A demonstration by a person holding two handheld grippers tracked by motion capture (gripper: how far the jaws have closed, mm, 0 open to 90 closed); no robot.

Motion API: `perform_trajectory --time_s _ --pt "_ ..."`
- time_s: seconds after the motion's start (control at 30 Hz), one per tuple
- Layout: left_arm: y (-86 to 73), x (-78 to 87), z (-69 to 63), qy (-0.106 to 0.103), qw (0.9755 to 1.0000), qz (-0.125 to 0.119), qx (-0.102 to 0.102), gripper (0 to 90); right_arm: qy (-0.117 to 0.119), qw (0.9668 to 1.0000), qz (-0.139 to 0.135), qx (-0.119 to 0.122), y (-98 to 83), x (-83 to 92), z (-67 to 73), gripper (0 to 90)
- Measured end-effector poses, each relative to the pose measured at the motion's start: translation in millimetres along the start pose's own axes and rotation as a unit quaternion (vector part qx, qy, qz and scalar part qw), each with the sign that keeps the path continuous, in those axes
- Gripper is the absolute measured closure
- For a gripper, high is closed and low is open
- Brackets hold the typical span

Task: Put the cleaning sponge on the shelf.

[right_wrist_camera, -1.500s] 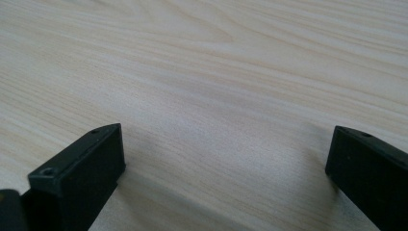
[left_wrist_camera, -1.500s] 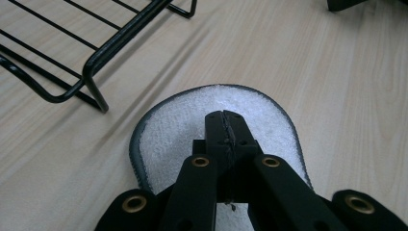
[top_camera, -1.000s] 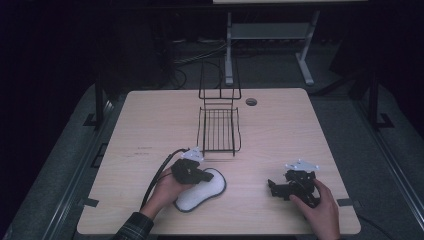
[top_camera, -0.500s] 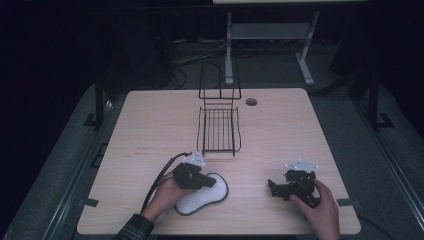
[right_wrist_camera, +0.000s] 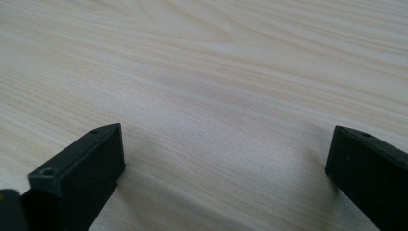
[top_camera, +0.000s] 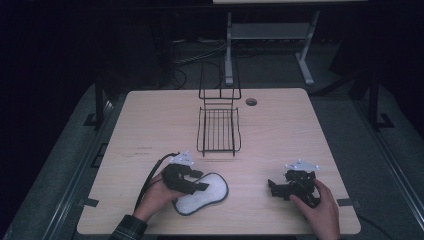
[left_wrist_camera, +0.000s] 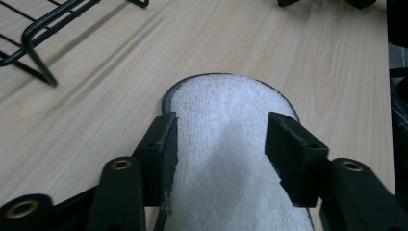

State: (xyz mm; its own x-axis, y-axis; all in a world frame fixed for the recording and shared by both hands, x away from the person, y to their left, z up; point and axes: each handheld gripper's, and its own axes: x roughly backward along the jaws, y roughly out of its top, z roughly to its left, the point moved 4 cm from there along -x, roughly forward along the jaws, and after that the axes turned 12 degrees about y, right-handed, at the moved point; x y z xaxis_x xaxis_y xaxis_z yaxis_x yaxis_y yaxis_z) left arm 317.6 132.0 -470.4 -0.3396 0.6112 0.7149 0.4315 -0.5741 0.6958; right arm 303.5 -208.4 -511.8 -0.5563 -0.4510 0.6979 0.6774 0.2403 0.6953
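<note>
The white insole [top_camera: 202, 194] lies flat at the near left of the table [top_camera: 280, 130], its long axis running from near left to far right, toward the wire rack [top_camera: 218, 131]. The left hand-held gripper [top_camera: 196, 181] sits right over its near half, pointing along that axis. In the left gripper view the insole [left_wrist_camera: 226, 144] runs out between the two jaws to its rounded far end. The jaws have just been opening: they now stand apart, one at each long edge of the insole, close by but not pressing on it, so it rests on the table unheld.

The right hand-held gripper [top_camera: 280, 189] rests well apart, at the near right, jaws spread wide over bare wood [right_wrist_camera: 216, 96], nothing between them. The left hand is far the nearer to the insole, and any coming move with it falls to that hand, I judge.

The rack stands beyond the insole, at mid-table, with an upright back frame at its far end. The table is pale wood grain with a round cable hole [top_camera: 251, 101] far right of the rack. The room around is dark; a desk frame [top_camera: 265, 40] and cables show on the floor beyond.
</note>
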Motion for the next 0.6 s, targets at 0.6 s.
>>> perform_trajectory --time_s 0.6 --pt "-15.3 -0.9 -3.7 0.033 0.9993 0.003 -0.015 13.3 0.0 1.0 0.0 0.0 0.0 0.0 0.0 0.0"
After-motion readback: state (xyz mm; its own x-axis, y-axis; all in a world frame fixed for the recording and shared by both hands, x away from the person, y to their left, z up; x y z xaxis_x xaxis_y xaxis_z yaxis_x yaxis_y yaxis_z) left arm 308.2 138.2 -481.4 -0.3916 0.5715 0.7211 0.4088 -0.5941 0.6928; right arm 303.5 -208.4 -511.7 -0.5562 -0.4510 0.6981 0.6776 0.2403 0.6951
